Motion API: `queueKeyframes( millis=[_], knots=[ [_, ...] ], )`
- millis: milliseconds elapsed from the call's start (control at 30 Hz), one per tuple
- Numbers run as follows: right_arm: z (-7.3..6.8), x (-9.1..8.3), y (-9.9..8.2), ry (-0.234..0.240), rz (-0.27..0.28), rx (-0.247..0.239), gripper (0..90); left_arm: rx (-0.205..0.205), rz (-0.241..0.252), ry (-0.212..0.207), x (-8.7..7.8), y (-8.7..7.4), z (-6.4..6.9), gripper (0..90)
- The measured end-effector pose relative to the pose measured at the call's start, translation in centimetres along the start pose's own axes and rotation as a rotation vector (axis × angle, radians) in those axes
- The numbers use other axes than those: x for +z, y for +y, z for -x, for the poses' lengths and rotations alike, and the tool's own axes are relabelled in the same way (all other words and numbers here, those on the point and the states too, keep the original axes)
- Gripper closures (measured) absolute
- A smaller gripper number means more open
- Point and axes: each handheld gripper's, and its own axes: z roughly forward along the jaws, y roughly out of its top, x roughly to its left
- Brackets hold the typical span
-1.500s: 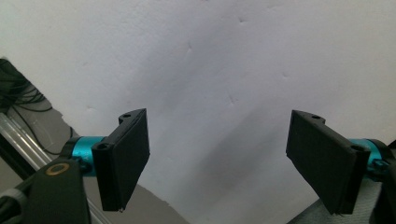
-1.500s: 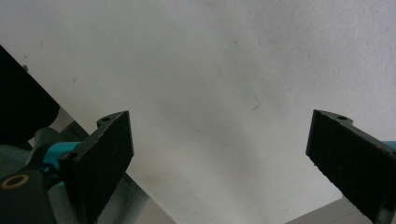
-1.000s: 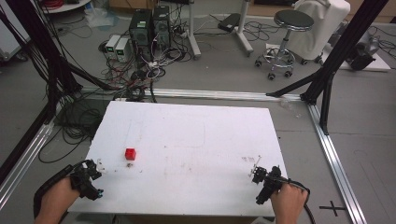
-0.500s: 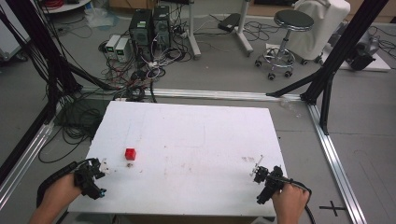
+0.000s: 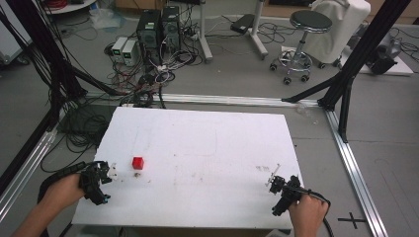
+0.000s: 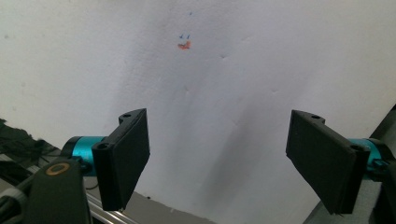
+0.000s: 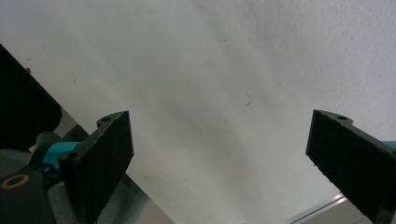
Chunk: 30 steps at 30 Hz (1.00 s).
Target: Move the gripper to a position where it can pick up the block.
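High view shows your left gripper has slid right, closer to the red block near the table's left side. Your right gripper barely moved. Both are wide open, holding nothing. You look ready to grab it.

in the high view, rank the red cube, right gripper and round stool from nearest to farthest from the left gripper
From the left gripper:
1. red cube, just right of it on the table.
2. right gripper, at the opposite near corner.
3. round stool, on the floor beyond the table's far right.
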Motion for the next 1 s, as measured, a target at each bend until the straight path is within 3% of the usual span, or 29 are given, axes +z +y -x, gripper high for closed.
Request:
queueKeyframes(
  millis=[600,1000],
  knots=[
    [0.0,0.0,0.3,-0.002,-0.005,-0.009,6.6,0.167,-0.023,-0.006,-1.2,1.1,-2.4,21.9],
    [-0.1,-0.1,0.2,-0.002,0.003,-0.010,6.6,0.210,-0.011,-0.021,-1.5,1.7,-4.2,21.8]
  ],
)
